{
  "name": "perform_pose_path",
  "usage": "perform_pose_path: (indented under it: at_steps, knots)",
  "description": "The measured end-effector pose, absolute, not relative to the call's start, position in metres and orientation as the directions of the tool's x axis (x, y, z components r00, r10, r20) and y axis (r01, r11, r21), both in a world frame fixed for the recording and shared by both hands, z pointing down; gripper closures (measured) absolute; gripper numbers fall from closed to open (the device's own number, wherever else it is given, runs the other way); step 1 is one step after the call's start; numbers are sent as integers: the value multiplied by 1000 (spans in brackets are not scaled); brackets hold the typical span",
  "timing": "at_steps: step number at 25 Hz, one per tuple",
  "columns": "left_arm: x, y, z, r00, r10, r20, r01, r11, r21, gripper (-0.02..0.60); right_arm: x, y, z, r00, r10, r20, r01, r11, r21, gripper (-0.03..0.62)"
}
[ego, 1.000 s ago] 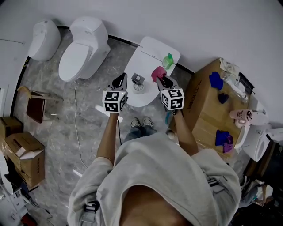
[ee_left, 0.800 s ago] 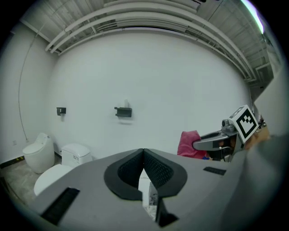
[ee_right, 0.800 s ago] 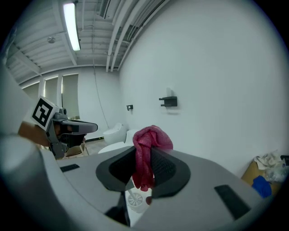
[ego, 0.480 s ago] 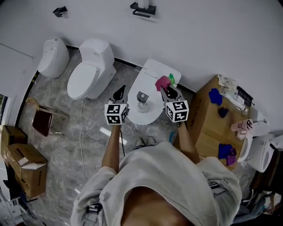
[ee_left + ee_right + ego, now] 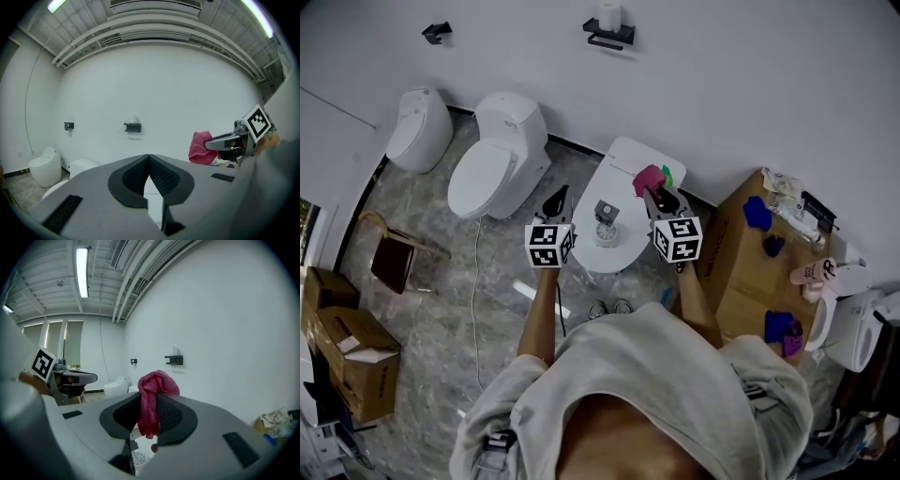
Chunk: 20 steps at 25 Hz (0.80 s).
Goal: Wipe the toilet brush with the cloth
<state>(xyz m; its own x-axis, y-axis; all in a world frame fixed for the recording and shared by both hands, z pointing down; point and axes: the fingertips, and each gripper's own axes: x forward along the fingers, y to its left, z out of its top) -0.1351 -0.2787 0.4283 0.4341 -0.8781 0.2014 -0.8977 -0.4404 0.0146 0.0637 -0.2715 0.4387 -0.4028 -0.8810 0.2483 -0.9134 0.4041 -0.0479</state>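
Standing on a grey marbled floor (image 5: 441, 281), with a white toilet (image 5: 497, 169) off to the left and a cardboard box (image 5: 736, 248) to the right, facing a white oval tabletop (image 5: 626, 157). Holding both tools up over it: left gripper (image 5: 560, 194) above the left edge, jaws pressed together on nothing; right gripper (image 5: 654, 192) above the right edge, jaws clamped on a bunched pink cloth (image 5: 152, 399), one loose fold poking up past the tips and another hanging below. Finding the toilet brush (image 5: 606, 225) near the middle of the tabletop, standing in its round holder, between the two tools and touched by neither. Judging the wipe as not yet begun. To do it well: open the left jaws, bring them down on the handle near its top and grip firmly to stop any tipping or spinning. Then lower the cloth to lay its hanging fold against the handle, and draw it along the length in slow strokes, working round to reach every side. Keep the clamp on the cloth tight, with only a narrow strip seemingly pinched, and press lightly enough not to topple the holder.
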Motion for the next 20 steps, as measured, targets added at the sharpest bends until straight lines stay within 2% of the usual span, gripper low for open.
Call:
perform_pose_path:
  at_steps: [20]
  knots:
    - [-139, -274, 435, 426, -878, 219, -901, -433, 14, 563, 61, -269, 448, -410, -869, 277, -910, 411, -59, 493]
